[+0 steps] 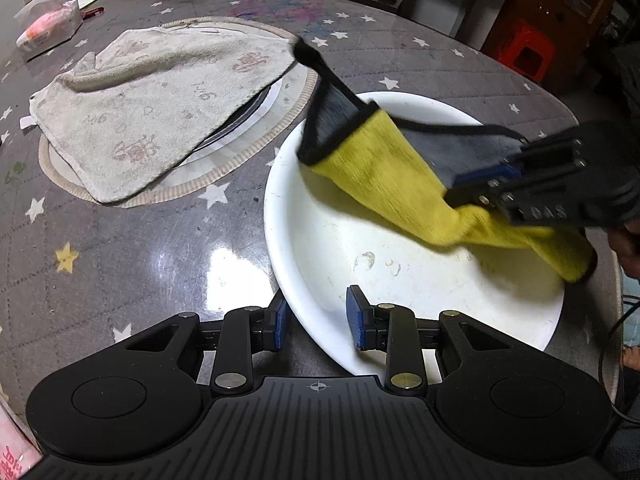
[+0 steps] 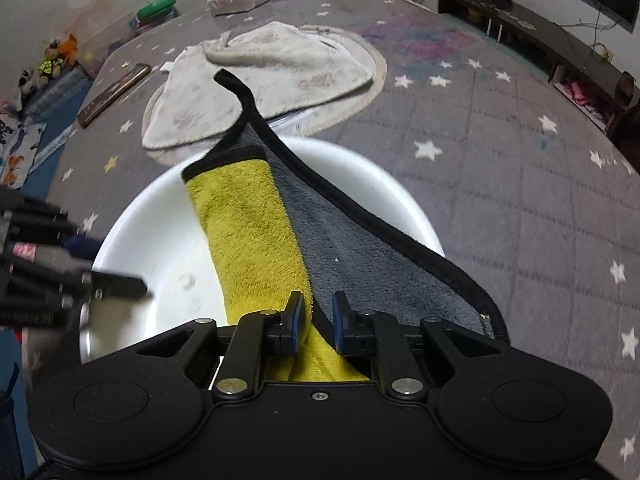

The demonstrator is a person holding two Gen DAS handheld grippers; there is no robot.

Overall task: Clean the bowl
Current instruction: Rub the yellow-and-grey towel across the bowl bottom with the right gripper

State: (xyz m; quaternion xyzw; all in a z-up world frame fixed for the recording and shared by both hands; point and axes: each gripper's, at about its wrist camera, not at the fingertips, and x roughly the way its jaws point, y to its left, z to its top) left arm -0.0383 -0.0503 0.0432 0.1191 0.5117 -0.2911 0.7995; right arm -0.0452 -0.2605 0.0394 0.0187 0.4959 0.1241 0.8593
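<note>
A white bowl sits on the grey star-patterned table, with small smudges on its inner bottom; it also shows in the right wrist view. My right gripper is shut on a yellow and grey cloth with black trim, holding it over and inside the bowl; the cloth and that gripper show in the left wrist view. My left gripper straddles the bowl's near-left rim, one finger outside and one inside, with the jaws apart.
A beige towel lies over a round mat behind the bowl. A tissue pack sits at the far left. A dark flat box and green container lie at the table's far side.
</note>
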